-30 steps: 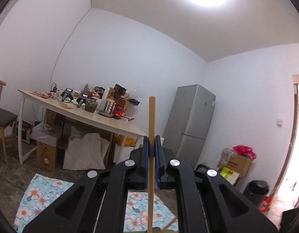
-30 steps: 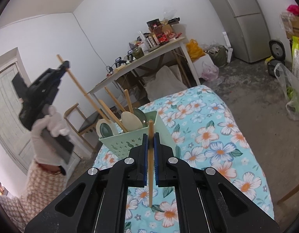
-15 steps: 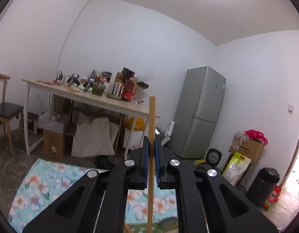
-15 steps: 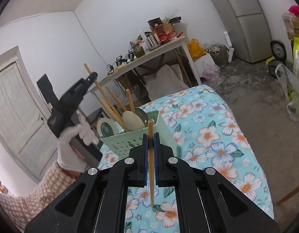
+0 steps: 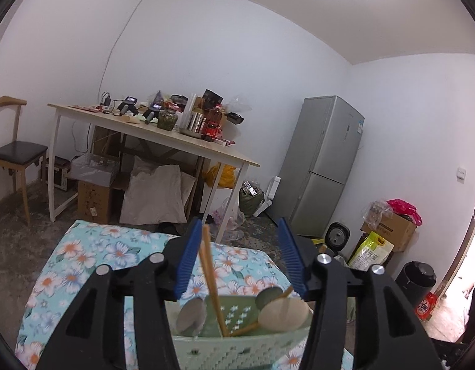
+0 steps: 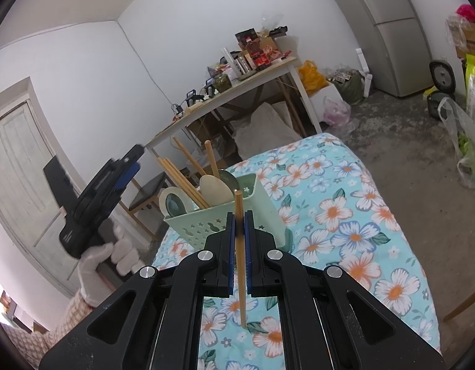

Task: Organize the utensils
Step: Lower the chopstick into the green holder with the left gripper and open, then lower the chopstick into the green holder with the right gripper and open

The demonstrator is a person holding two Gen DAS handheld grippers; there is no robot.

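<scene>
- The left gripper (image 5: 237, 259) sits at the bottom centre of its frame; its jaws have just been opening and now stand apart, and the chopstick (image 5: 211, 280) between them leans free against the left blue pad, its lower end down in the green basket (image 5: 237, 348).
- A second ago those jaws pinched that chopstick upright above the floor; judged from this, one more utensil is delivered.
- The right gripper (image 6: 240, 246), lower centre, is clamped on another chopstick (image 6: 239, 246), just in front of the basket, likely next.
- The basket, holding spoons (image 6: 214, 189), stands on a floral cloth (image 6: 345, 215).
- Behind: cluttered table (image 5: 188, 141) at middle left, fridge (image 5: 324, 166) at right.
</scene>
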